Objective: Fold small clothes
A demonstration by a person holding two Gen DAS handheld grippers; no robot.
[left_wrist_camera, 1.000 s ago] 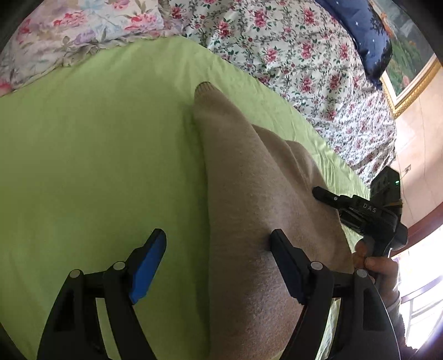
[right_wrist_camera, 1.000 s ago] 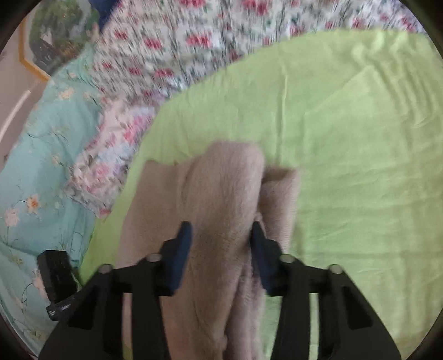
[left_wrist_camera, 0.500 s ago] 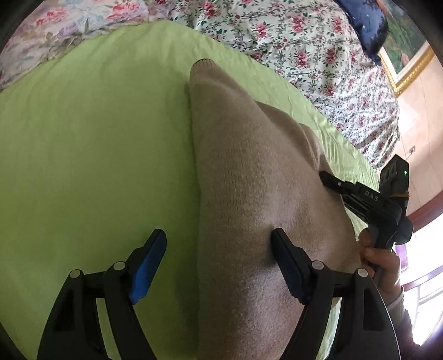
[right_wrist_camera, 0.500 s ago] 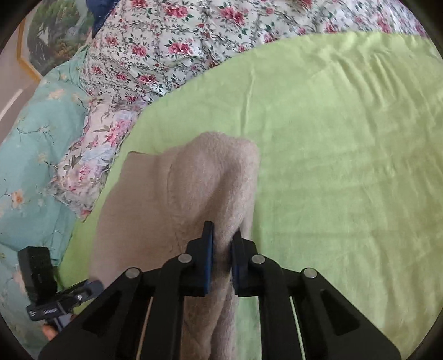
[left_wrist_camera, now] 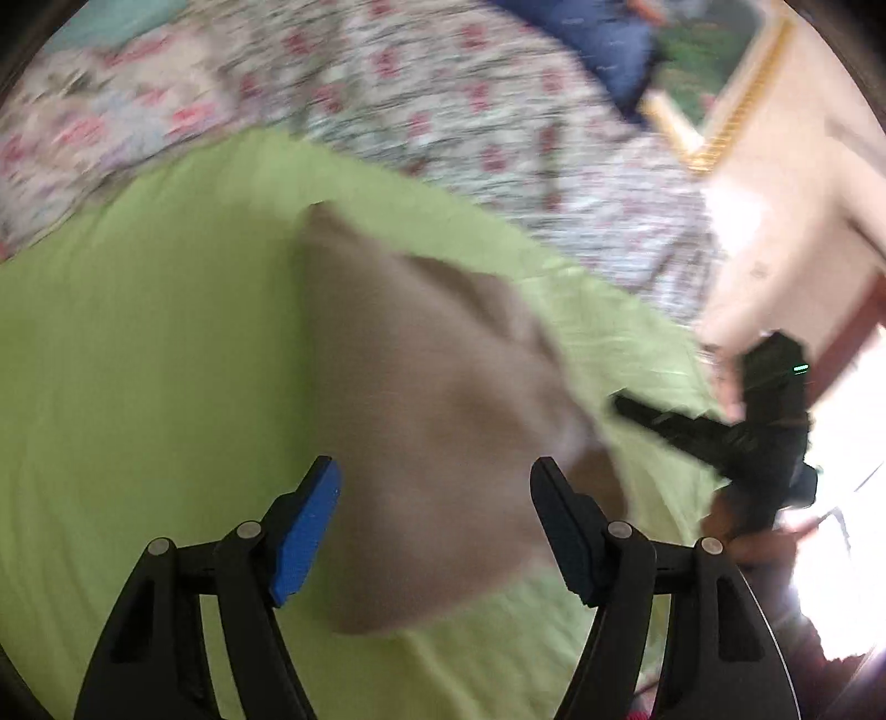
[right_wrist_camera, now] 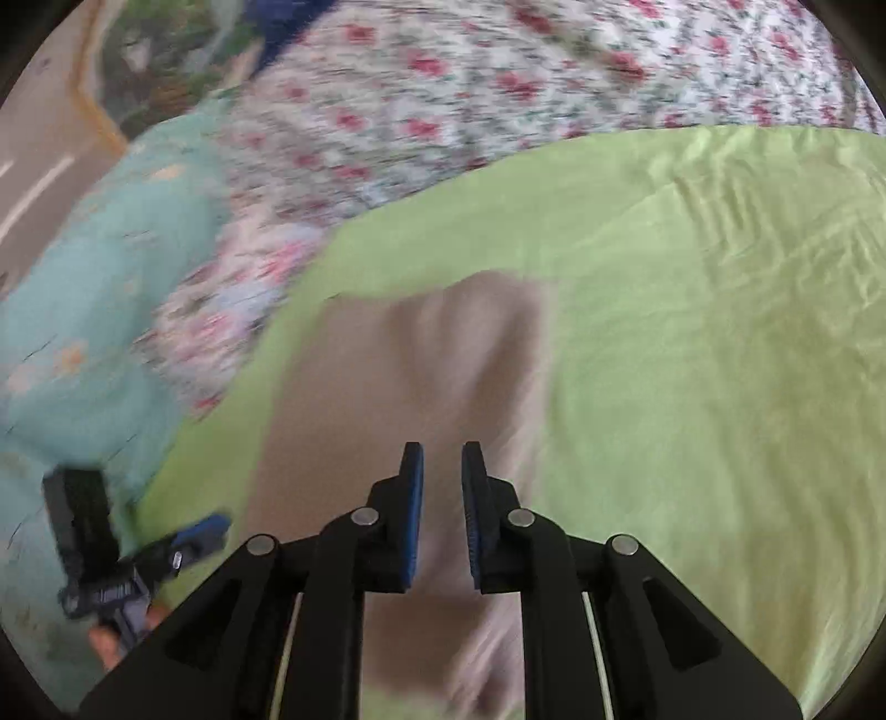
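Observation:
A beige knit garment [left_wrist_camera: 421, 421] lies folded on the green sheet [left_wrist_camera: 138, 360]. It also shows in the right wrist view [right_wrist_camera: 421, 376]. My left gripper [left_wrist_camera: 434, 498] is open and empty, held above the garment. My right gripper [right_wrist_camera: 442, 476] has its jaws a narrow gap apart with nothing visibly pinched between them, above the garment. The right gripper shows at the right of the left wrist view [left_wrist_camera: 720, 437], clear of the garment. The left gripper shows at the lower left of the right wrist view [right_wrist_camera: 138, 559]. Both views are blurred by motion.
Floral bedding [left_wrist_camera: 470, 111] and a dark blue pillow [left_wrist_camera: 598, 50] lie beyond the green sheet. A teal floral cover [right_wrist_camera: 94, 310] lies to the left in the right wrist view. A gold-framed picture [left_wrist_camera: 714, 83] hangs on the wall.
My right gripper closed on the garment's fold, then parted slightly and pulled back off it. My left gripper rose and drew back. The garment now lies shorter and more compact.

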